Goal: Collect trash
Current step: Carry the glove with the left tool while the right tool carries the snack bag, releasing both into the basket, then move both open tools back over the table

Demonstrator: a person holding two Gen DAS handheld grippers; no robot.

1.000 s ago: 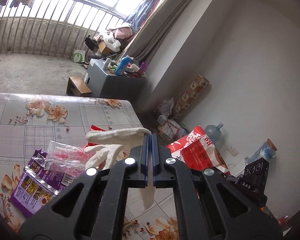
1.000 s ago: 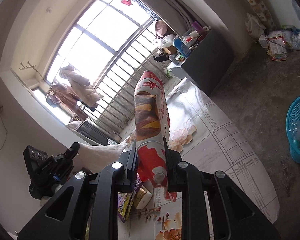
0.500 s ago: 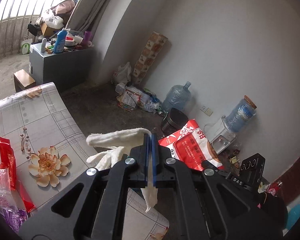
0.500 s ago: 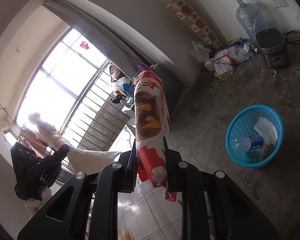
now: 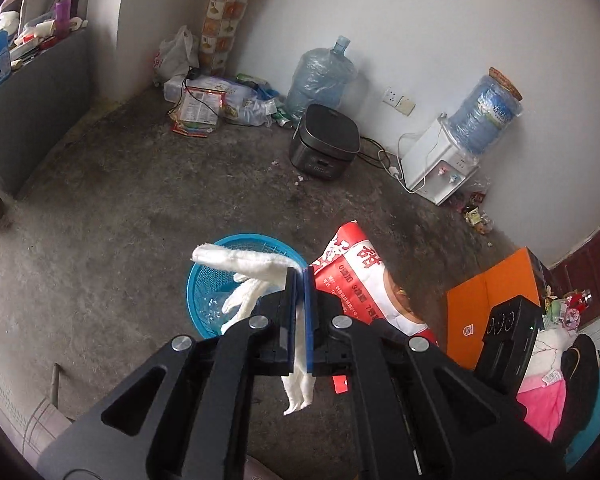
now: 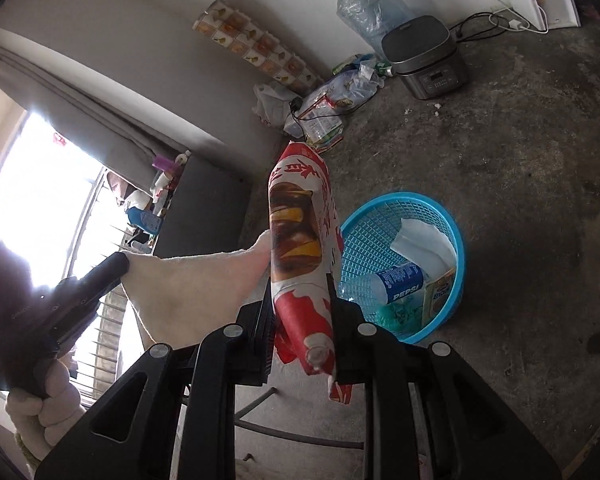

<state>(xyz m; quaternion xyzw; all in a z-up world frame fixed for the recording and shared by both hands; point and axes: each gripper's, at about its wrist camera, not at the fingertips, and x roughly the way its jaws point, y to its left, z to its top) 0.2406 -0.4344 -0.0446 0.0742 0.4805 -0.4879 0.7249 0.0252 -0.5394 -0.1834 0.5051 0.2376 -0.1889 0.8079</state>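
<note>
Left wrist view: my left gripper hangs above the blue basket, its jaws opening with a white cotton glove between the pads. My right gripper clamps a red snack bag beside that basket. Beyond the basket, bare concrete floor runs to a white wall, a rice cooker and a water jug.

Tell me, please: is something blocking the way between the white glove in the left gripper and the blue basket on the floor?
Nothing visible does. The white glove hangs from the left gripper, whose jaws are opening, above the uncovered blue basket.
</note>
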